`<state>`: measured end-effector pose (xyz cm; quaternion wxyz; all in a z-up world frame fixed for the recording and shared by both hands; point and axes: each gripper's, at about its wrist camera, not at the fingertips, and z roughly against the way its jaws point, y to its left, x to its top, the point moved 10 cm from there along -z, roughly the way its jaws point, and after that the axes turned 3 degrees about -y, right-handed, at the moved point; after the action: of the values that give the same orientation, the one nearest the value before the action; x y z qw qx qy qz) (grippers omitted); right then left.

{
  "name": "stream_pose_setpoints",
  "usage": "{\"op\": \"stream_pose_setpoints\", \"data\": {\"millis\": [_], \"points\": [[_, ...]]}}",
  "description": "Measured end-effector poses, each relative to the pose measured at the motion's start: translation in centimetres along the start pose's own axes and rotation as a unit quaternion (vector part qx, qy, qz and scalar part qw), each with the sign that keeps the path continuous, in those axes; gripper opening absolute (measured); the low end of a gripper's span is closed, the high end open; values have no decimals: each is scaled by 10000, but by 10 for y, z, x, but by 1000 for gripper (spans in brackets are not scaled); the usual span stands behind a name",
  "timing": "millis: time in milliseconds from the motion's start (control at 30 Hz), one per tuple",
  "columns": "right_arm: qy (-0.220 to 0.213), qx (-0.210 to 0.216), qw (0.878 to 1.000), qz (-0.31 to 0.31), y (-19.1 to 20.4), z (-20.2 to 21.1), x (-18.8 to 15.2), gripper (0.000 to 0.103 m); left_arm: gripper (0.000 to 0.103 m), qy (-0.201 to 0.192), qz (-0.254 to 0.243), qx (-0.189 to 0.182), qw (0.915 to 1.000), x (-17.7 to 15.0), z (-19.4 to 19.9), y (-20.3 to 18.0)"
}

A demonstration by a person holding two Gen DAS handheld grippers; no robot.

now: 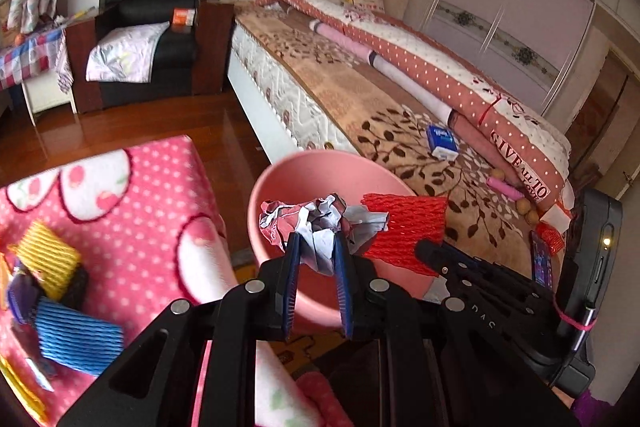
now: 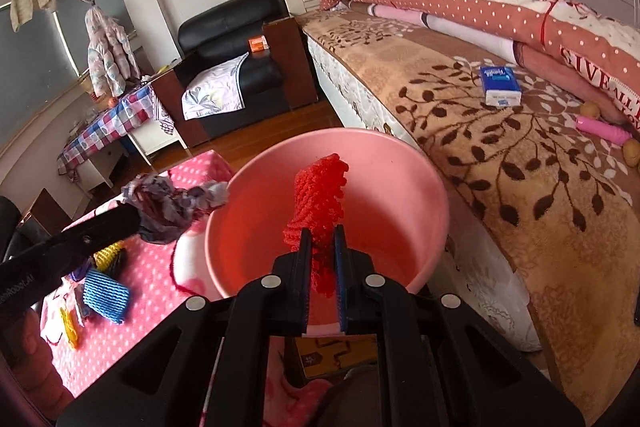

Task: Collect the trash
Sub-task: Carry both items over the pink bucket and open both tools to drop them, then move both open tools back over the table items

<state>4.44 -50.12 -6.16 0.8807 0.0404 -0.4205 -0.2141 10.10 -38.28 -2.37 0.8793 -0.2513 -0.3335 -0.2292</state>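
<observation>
A pink plastic basin (image 1: 280,187) (image 2: 400,163) stands between a pink dotted blanket and the bed. My left gripper (image 1: 318,247) is shut on a crumpled paper wrapper (image 1: 320,219), held over the basin's near rim; the wrapper also shows in the right wrist view (image 2: 172,203). My right gripper (image 2: 323,247) is shut on a red foam net (image 2: 320,195) and holds it upright above the basin; the net also shows in the left wrist view (image 1: 404,227). A yellow foam net (image 1: 48,251) and a blue foam net (image 1: 78,339) (image 2: 106,295) lie on the blanket.
The pink dotted blanket (image 1: 132,219) covers a low surface at the left. The bed (image 2: 520,167) at the right carries a blue tissue pack (image 2: 500,85), a pink tube (image 2: 602,129), rolled quilts and small brown balls. A black armchair (image 1: 156,27) stands behind on the wooden floor.
</observation>
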Motion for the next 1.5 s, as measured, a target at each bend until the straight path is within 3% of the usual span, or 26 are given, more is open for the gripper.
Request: {"op": "stream_pose_setpoints", "data": {"millis": [333, 400, 467, 633, 833, 1167, 1500], "points": [[202, -23, 9998, -6, -6, -17, -2, 12, 18, 237, -99, 28, 9997, -9, -31, -4], [231, -49, 9997, -11, -6, -19, -2, 17, 31, 216, -60, -29, 9997, -7, -30, -4], [310, -86, 9995, -15, -6, -22, -4, 28, 43, 135, -39, 19, 9999, -5, -27, -2], [356, -55, 9993, -47, -4, -21, -5, 36, 47, -47, 86, 56, 9999, -1, -14, 7], [190, 4, 9998, 99, 11, -10, -2, 36, 48, -239, 237, 199, 9992, 3, 8, 22], [-132, 804, 9939, 742, 93, 16, -2, 36, 48, -529, 487, 1358, 9881, -5, 64, 92], [182, 1762, 9801, 901, 184, 23, -35, 36, 47, -643, 1105, 2008, 9713, -36, 122, 167]]}}
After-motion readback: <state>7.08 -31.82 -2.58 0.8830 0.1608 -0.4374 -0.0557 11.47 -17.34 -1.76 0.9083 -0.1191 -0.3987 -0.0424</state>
